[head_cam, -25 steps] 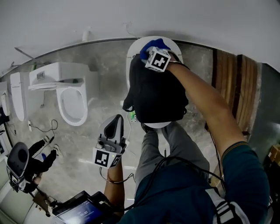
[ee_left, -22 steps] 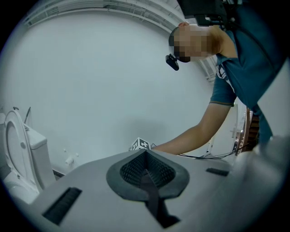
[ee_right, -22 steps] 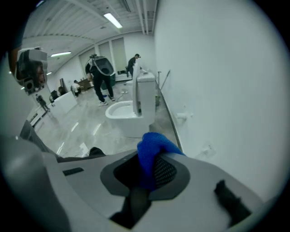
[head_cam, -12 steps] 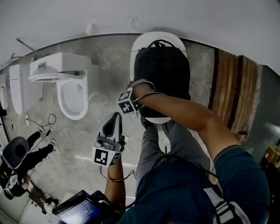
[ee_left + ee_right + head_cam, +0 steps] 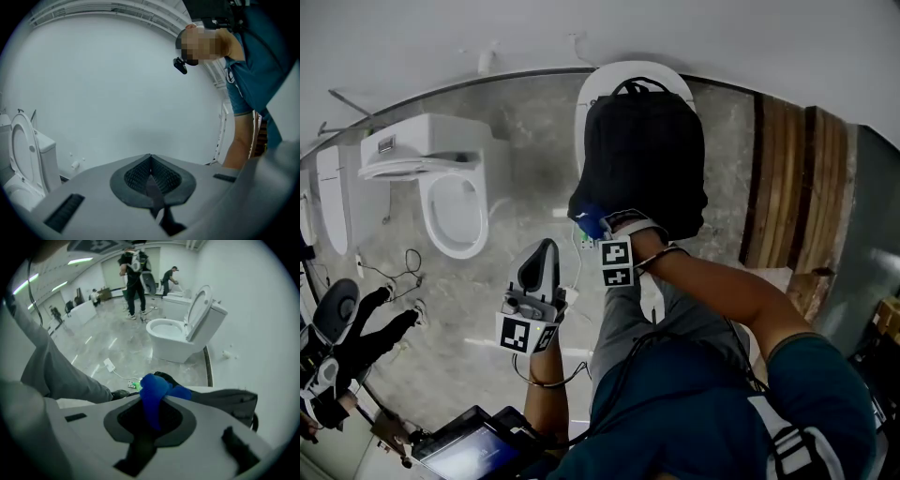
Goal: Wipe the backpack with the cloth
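- The backpack [image 5: 642, 150] is laid flat on a white oval surface [image 5: 586, 108], its long axis running away from the person and its carry loop pointed toward the wall.
- A blue cloth [image 5: 589, 219] is clamped in the right tool [image 5: 602, 234] and pressed at the backpack's near left corner.
- The left tool [image 5: 542, 262] is held closed on nothing, apart to the left.

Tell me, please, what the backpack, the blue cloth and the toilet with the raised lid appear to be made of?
Backpack: likely woven synthetic fabric, matt black; it sags softly and shows no sheen.
Blue cloth: soft textile, possibly microfibre; it bunches in folds in the right gripper.
Toilet: probably glazed ceramic; white, smooth, hard-edged, lightly glossy.
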